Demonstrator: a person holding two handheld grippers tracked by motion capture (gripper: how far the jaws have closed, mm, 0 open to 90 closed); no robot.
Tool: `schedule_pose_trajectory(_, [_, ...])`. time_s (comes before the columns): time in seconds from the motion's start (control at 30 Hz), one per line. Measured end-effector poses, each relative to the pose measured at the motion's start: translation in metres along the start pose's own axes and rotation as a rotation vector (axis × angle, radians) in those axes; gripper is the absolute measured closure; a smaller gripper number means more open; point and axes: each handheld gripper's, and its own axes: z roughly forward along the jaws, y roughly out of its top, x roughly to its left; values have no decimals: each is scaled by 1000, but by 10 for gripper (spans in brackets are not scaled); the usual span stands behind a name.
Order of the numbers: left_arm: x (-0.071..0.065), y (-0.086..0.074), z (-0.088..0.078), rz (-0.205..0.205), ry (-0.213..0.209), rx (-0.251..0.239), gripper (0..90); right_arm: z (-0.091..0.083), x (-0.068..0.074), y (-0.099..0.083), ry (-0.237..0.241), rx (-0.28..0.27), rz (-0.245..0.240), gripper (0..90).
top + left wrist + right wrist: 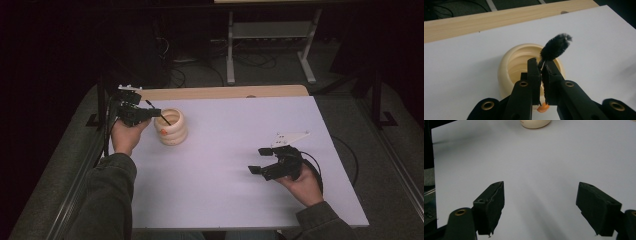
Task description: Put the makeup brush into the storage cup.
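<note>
The work surface is a white board (225,165) laid on a wooden table (225,92), with a dark floor and a metal frame behind it. At the board's far left stands a cream ribbed pot (171,127), upright, with a small orange mark low on its side. Your left gripper (156,114) is clamped on a thin black brush (555,47); in the left gripper view the jaws meet on its stem and the bristled head rises above the pot's open mouth. Your right gripper (259,160) rests near the board's right side, well apart from the pot, jaws spread wide with nothing between them.
</note>
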Motion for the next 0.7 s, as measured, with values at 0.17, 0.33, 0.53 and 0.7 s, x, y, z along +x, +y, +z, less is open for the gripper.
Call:
schedule_pose_trajectory(0.17, [2, -6, 0, 2, 9, -5, 845, 1, 1, 0, 4, 3, 1, 219])
schedule_pose_trajectory(0.33, [4, -10, -1, 1, -6, 5, 842, 2, 1, 0, 8, 10, -1, 219])
schedule_pose_trajectory(0.53, [3, -16, -5, 41, 2, 22, 702, 1, 1, 0, 5, 6, 4, 219])
schedule_pose_trajectory(0.7, [3, -23, -10, 64, 14, 31, 634, 1, 1, 0, 4, 10, 1, 219])
